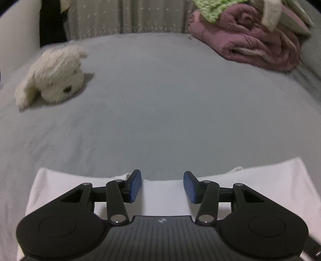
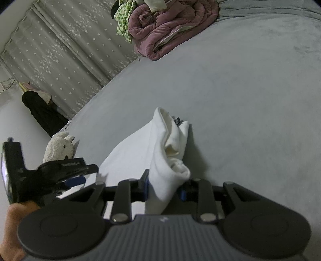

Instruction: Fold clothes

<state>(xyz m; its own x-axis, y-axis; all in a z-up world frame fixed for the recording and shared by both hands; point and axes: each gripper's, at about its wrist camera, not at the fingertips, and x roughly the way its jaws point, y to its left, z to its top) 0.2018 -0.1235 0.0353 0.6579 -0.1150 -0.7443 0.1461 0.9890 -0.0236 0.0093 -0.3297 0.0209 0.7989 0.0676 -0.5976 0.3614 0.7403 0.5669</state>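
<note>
A white garment (image 1: 164, 188) lies flat on the grey bed sheet (image 1: 160, 100), under my left gripper (image 1: 162, 185). The left gripper is open and empty, its blue pads (image 1: 135, 185) hovering over the garment's far edge. In the right wrist view the same garment (image 2: 160, 156) is bunched and lifted on its right side. My right gripper (image 2: 164, 186) is shut on that folded edge of the white garment. The left gripper (image 2: 66, 172) shows at the left, held by a hand (image 2: 12, 226).
A white plush dog (image 1: 54, 76) lies at the far left of the bed. A rolled mauve quilt (image 1: 250, 38) with green cloth (image 1: 212, 10) on it sits at the far right. A star-patterned curtain (image 2: 66, 50) hangs behind the bed.
</note>
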